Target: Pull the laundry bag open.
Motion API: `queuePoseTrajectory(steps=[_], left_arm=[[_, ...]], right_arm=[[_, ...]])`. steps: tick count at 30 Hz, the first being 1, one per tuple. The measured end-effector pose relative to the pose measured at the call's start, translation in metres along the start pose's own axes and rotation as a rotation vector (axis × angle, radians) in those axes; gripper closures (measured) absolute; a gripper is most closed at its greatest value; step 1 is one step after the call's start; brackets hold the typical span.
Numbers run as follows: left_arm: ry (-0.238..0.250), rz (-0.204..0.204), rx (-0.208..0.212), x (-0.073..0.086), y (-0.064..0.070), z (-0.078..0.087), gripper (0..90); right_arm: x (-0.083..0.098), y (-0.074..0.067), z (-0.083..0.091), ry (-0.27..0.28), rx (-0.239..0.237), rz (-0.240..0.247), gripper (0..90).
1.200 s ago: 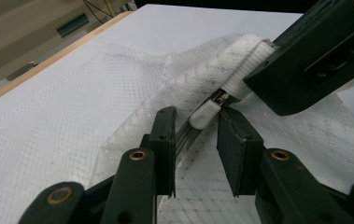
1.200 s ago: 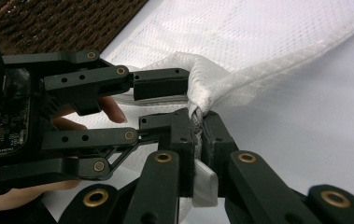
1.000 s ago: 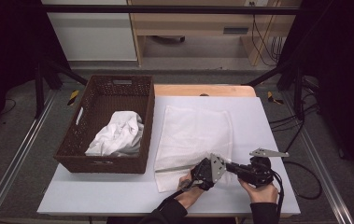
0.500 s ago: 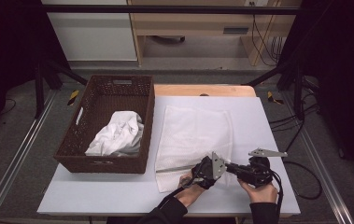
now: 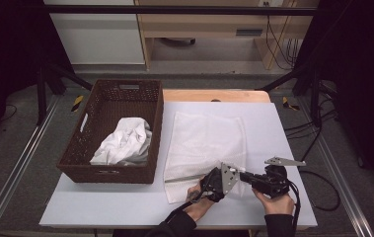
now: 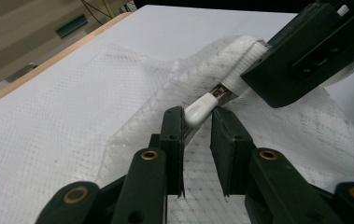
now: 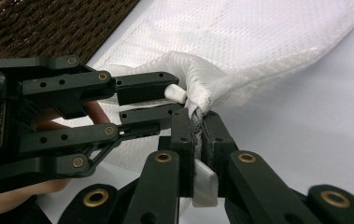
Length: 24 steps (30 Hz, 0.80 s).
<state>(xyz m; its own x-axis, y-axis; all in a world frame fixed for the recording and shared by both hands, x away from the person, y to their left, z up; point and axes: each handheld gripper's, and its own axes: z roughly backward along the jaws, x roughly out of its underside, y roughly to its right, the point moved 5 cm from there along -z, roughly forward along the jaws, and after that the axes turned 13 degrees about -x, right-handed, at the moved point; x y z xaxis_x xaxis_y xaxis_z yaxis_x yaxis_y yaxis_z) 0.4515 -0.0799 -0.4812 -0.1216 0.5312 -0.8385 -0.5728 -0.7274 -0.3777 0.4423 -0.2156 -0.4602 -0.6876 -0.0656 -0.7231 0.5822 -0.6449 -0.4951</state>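
- High view: both grippers meet at the near right part of the table (image 5: pixel 125 212), over the near edge of the white mesh bag (image 5: pixel 206 143); a basket (image 5: pixel 113 173) with a crumpled cloth (image 5: pixel 123 143) stands to the left.
- Left gripper view: the left gripper (image 6: pixel 198 128) has its jaws slightly apart around the white zipper pull (image 6: pixel 201 108), having just opened a little; they are not clamped on it.
- Right gripper view: the right gripper (image 7: pixel 197 122) is clenched on the bag's bunched edge (image 7: pixel 198 100) beside the zipper.
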Motion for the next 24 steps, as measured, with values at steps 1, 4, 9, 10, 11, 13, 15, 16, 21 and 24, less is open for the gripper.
queuePoseTrajectory(steps=[1, 4, 9, 10, 11, 13, 15, 16, 21, 24], left_arm=[[-0.001, 0.006, 0.003, 0.0, -0.0005, -0.0003, 72.7], [0.008, 0.0, 0.008, -0.0008, 0.0, -0.0022, 72.1], [0.005, -0.02, 0.007, -0.0006, 0.0032, -0.0035, 71.6], [0.006, -0.027, 0.006, -0.0003, 0.0034, -0.0037, 72.0], [0.004, -0.033, 0.008, 0.0, 0.0034, -0.0039, 73.1], [-0.004, -0.032, 0.021, 0.0005, 0.0031, -0.0047, 76.0], [-0.009, -0.029, 0.027, 0.0009, 0.0036, -0.0053, 77.3], [-0.01, -0.031, 0.029, 0.001, 0.0039, -0.0055, 77.6], [-0.01, -0.037, 0.027, 0.0016, 0.0048, -0.0045, 77.8], [0.001, -0.026, 0.014, 0.0006, 0.0034, -0.0062, 75.1]], right_arm=[[0.0, -0.0004, -0.0001, -0.001, -0.002, 0.0, 85.3], [-0.0007, -0.0011, -0.0004, 0.001, -0.007, 0.01, 85.3], [-0.0006, -0.0001, 0.0005, 0.004, -0.008, 0.009, 85.3], [-0.0005, -0.0003, 0.0007, 0.005, -0.009, 0.007, 85.3], [-0.0007, -0.0005, 0.001, 0.005, -0.01, 0.011, 85.3], [-0.0014, -0.0008, 0.0015, 0.009, -0.011, 0.018, 85.3], [-0.0017, -0.0012, 0.002, 0.008, -0.011, 0.016, 85.3], [-0.0015, -0.0013, 0.0019, 0.007, -0.011, 0.014, 85.3], [-0.001, 0.0003, 0.002, 0.008, -0.006, 0.018, 85.3], [-0.0009, -0.0012, 0.0014, 0.005, -0.011, 0.015, 85.3]])
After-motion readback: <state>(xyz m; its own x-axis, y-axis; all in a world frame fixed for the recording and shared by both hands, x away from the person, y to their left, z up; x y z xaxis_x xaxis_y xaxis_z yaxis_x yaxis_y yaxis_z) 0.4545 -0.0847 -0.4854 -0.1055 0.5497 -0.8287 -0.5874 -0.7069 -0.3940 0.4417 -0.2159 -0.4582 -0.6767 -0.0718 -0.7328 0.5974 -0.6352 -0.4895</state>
